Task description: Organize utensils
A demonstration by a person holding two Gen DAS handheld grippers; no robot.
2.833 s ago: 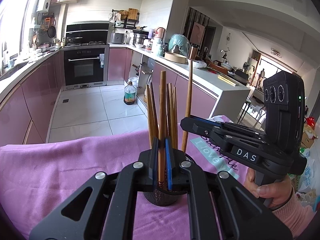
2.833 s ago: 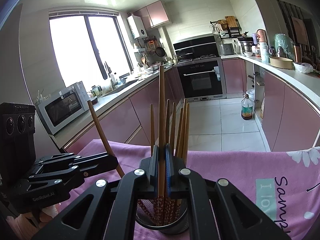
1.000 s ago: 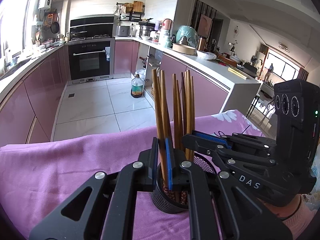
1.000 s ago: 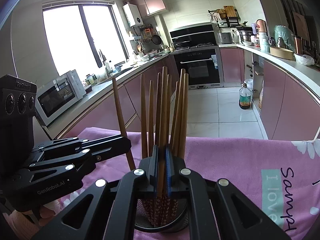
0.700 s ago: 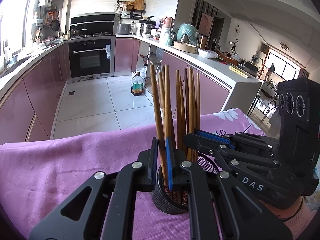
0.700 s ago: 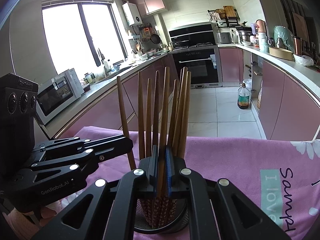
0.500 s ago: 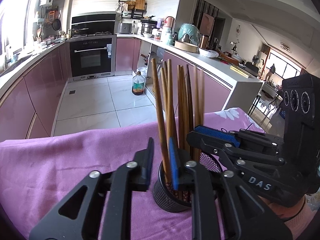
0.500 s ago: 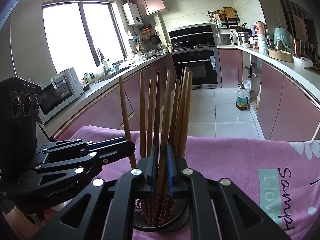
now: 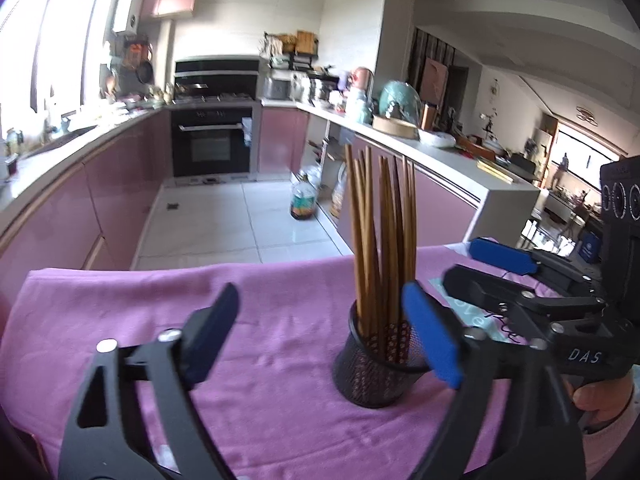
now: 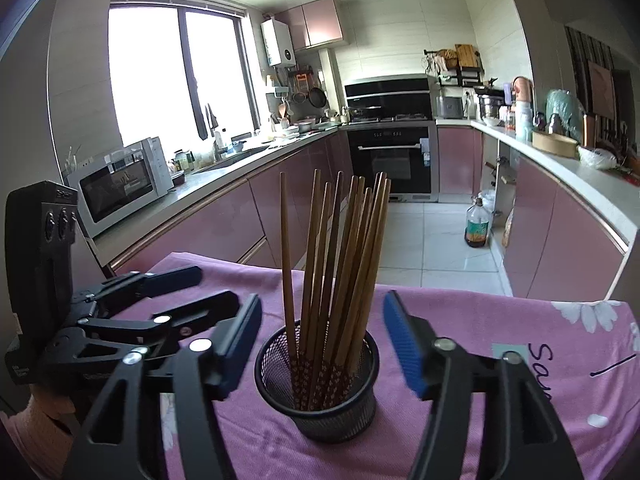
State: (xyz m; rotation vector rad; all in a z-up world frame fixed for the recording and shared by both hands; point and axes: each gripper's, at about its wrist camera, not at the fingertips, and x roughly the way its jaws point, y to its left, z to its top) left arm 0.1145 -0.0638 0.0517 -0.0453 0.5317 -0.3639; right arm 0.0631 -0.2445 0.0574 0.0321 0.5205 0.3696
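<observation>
Both grippers just let go. A second ago each one pinched a single chopstick upright over the holder; now the left gripper (image 9: 318, 338) has its fingers spread wide and opening, nothing between the pads. The right gripper (image 10: 322, 344) is also opening, fingers spread on either side of the holder with the chopsticks standing in the gap, pads not touching them. The two released sticks have dropped in with the rest. Both grippers look to have backed off a bit from the holder compared with half a second ago.

Meaning for the task: my read is these two placements are done, and the bundle looks complete. No loose chopsticks show on the cloth in either view, so this may be the last drop, though the desk edges are out of sight.

Containers: one black mesh holder (image 10: 316, 390), round, upright on the purple cloth (image 9: 256, 364) that covers the desk. Inside are the wooden chopsticks (image 10: 340, 264), about ten or more, exact count unclear, patterned ends down, plain ends up, fanning slightly and leaning on the rim. In the left wrist view the same holder (image 9: 370, 372) sits just beside the left gripper's right finger. Nothing else is in it.
</observation>
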